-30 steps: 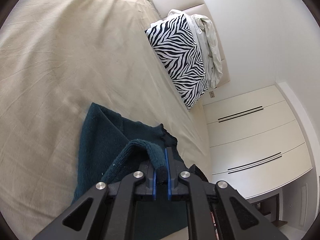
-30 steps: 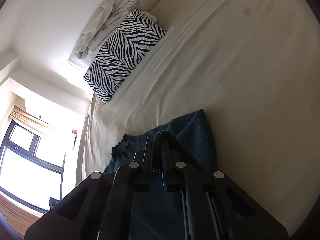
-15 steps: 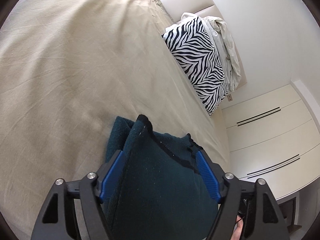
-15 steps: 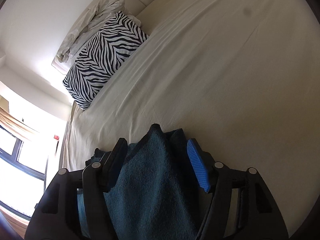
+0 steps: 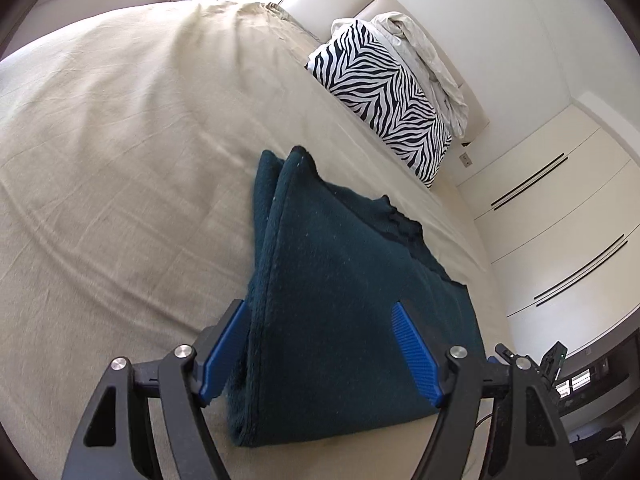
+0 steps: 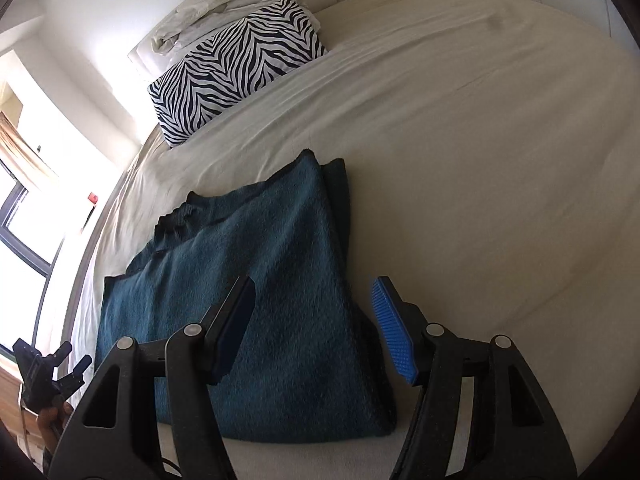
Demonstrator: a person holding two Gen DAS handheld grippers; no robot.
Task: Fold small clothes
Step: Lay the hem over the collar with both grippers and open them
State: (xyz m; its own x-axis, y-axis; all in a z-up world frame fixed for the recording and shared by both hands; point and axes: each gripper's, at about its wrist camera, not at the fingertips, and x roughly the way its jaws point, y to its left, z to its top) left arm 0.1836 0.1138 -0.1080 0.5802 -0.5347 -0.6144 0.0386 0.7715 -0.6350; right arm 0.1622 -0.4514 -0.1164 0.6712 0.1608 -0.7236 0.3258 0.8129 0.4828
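Left wrist view showed the left gripper with its blue ribbed pads spread wide, having just been opening, and the dark teal sweater lying loose between them with neither pad pressing on it. The right gripper stood likewise parted, its jaws lately narrowed a little; its dark inner pad hung over the knit while the blue pad sat just off the sweater's edge, over the sheet. Nothing was clamped in either tool.

The sweater rested flat on the bed, doubled over so that two layers showed along one long side, with its black-trimmed neckline toward the pillow end. By the look of it, a fold had just been laid down and let go. The next move would likely call for smoothing, or for taking the near hem at both corners and carrying it over, keeping the layers aligned so the thick knit did not bunch.

The sweater looked soft, fuzzy and heavy enough to hold its fold. Beyond it, the beige sheet was smooth with faint creases. Farther off lay a zebra-striped pillow with rumpled pale bedding behind it.
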